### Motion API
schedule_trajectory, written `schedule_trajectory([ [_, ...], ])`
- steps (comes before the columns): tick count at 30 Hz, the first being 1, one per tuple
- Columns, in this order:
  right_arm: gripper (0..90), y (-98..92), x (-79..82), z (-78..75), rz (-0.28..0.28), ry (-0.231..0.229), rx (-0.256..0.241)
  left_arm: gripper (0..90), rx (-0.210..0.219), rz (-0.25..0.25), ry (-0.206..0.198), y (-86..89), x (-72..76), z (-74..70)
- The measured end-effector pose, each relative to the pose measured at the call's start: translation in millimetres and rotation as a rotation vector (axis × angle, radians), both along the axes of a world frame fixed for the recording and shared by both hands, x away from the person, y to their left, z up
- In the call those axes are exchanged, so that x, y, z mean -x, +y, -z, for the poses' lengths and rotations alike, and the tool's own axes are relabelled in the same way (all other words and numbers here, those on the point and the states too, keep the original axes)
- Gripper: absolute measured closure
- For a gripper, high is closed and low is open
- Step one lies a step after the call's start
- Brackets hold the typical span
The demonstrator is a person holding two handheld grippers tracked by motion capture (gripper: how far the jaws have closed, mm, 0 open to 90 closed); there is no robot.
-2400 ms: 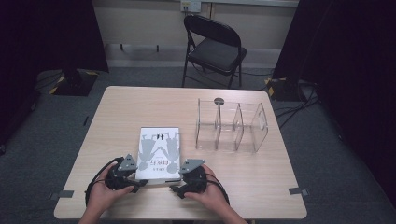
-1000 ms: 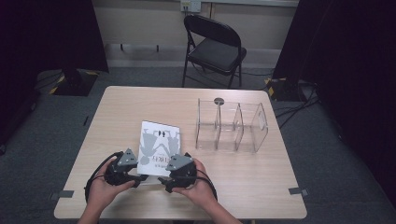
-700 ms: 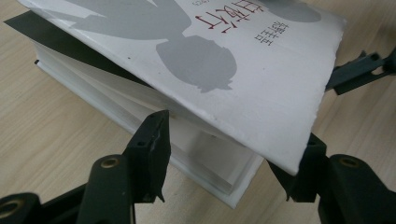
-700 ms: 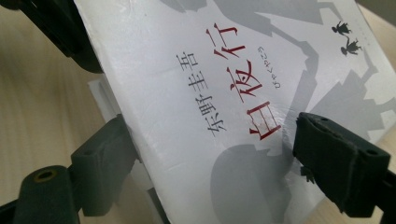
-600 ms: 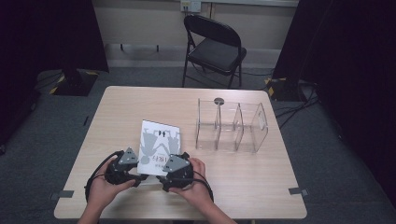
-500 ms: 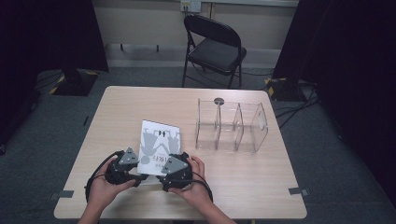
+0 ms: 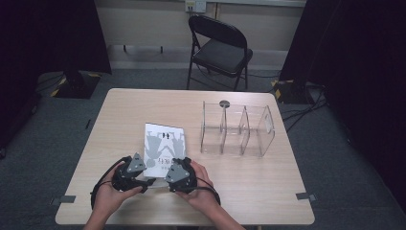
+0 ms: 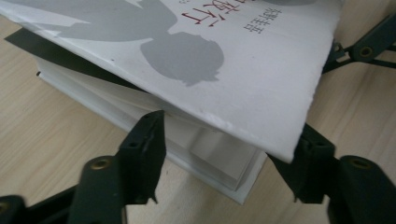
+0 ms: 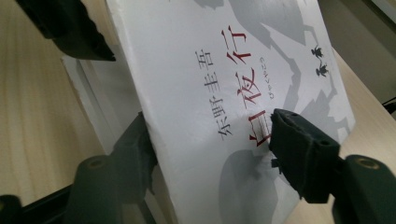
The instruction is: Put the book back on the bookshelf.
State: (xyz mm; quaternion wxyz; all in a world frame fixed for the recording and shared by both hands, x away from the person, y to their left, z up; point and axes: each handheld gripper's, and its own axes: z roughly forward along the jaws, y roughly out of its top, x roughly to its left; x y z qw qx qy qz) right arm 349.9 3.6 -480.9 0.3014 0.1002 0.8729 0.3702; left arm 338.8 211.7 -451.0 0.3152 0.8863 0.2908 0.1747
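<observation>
A: On the near edge of the surface [image 7: 239, 191], high view: item one, a white book [image 7: 163, 146] with grey silhouettes on its cover, lying flat just ahead of my hands. My left claw [image 7: 139, 178] sits at its near left corner, my right claw [image 7: 173, 177] at its near right corner, both touching it.

B: Other stock in that view?

A: Item two, a clear divided rack [image 7: 237, 128], standing to the right of the book and apart from it. Item three, a black folding chair [image 7: 218, 45] on the floor beyond the far edge.

B: Left gripper view?

A: The book [image 8: 219, 60] close up, its front cover lifted off the block of pages [image 8: 205, 149]. My left claw [image 8: 224, 154] is spread, one jaw against the page edges, the other at the cover's corner. I cannot tell that it pinches anything.

B: Right gripper view?

A: The cover [image 9: 224, 93] again, tilted up, with red and black characters printed on it. My right claw [image 9: 210, 154] is pinching the cover, one jaw beneath it and one jaw pressed on its printed face. The left claw's jaw shows at top left, by the pages.
</observation>
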Motion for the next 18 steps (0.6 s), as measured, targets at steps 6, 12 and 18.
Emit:
schedule_trajectory([
  [6, 47.3, -3.8, -1.7, -9.5, 0.011, -0.021, 0.0, 22.5, -0.002, -0.003, -0.046, 10.0, 1.3, -0.7],
  [12, 52.2, -6.2, -4.5, -18.4, 0.017, -0.017, 0.01, 19.4, -0.015, 0.018, -0.047, 34.2, 2.5, 6.2],
  [18, 56.0, -8.2, -6.3, -30.2, 0.05, -0.002, -0.005, 18.0, -0.018, -0.015, -0.023, 43.2, 0.3, 13.8],
])
